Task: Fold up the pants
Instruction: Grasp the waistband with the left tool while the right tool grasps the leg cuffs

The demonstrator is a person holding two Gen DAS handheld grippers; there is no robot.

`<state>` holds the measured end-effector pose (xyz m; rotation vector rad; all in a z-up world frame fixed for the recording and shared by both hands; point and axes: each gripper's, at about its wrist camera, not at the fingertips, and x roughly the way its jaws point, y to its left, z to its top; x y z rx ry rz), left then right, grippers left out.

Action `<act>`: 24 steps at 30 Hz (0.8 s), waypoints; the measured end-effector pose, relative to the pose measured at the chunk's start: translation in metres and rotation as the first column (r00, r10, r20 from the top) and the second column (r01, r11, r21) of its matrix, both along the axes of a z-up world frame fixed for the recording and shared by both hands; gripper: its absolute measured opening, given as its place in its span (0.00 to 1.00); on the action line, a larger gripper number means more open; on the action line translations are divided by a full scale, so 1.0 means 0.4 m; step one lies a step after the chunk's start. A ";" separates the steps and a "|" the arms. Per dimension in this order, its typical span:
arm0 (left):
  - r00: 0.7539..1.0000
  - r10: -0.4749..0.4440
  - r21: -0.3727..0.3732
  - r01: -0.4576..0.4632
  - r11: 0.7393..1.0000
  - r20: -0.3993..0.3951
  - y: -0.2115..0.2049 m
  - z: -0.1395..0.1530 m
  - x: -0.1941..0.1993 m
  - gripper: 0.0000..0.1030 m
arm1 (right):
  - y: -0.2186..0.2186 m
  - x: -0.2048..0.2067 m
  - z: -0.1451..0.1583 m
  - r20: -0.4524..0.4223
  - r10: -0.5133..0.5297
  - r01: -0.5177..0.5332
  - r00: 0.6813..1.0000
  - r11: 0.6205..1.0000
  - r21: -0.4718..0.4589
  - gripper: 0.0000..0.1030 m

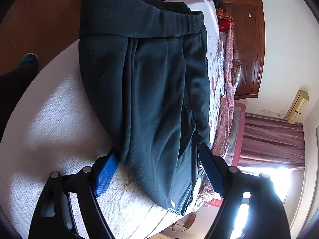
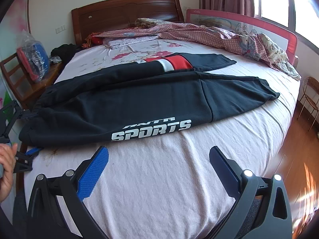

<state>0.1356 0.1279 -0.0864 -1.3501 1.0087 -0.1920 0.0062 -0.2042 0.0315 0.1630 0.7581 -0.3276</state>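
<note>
Dark sports pants (image 2: 139, 101) lie flat across the bed, with white "SPORTS" lettering and a red and white panel. Their waistband is at the left, the two legs reach right. In the left wrist view the pants (image 1: 151, 91) fill the frame, waistband at the top. My left gripper (image 1: 159, 165) is open, its jaws standing on either side of the waist end, with cloth between them. It also shows in the right wrist view (image 2: 18, 131) at the pants' left end. My right gripper (image 2: 159, 159) is open and empty, above the sheet in front of the pants.
The bed (image 2: 179, 179) has a pale sheet, a wooden headboard (image 2: 123, 10) and a red side rail (image 2: 259, 27). A rumpled patterned quilt (image 2: 219, 33) lies at the back right. A chair with bags (image 2: 31, 63) stands left, a wicker chair (image 2: 311, 95) right.
</note>
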 end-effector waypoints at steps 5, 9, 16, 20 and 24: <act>0.998 0.023 0.044 -0.020 0.999 -0.060 0.022 0.006 0.011 0.65 | -0.023 -0.005 0.004 0.000 -0.020 0.020 1.000 0.999 0.050 0.97; 0.994 -0.009 0.128 0.023 0.992 -0.110 0.036 -0.012 0.019 0.15 | -0.082 -0.009 0.005 -0.017 -0.032 0.034 0.999 0.990 0.139 0.97; 0.997 -0.025 0.165 0.037 0.986 -0.069 0.053 0.004 0.020 0.09 | -0.361 -0.030 -0.019 -0.051 -0.096 0.109 0.994 0.877 0.468 0.97; 0.998 -0.030 0.140 0.037 0.989 -0.047 0.067 0.010 -0.003 0.09 | -0.561 -0.053 -0.056 -0.067 -0.229 0.214 0.971 0.711 0.670 0.97; 0.999 -0.047 0.154 0.050 0.987 -0.027 0.064 0.029 -0.010 0.09 | -0.706 -0.051 -0.096 -0.036 -0.353 0.226 0.935 0.514 0.827 0.97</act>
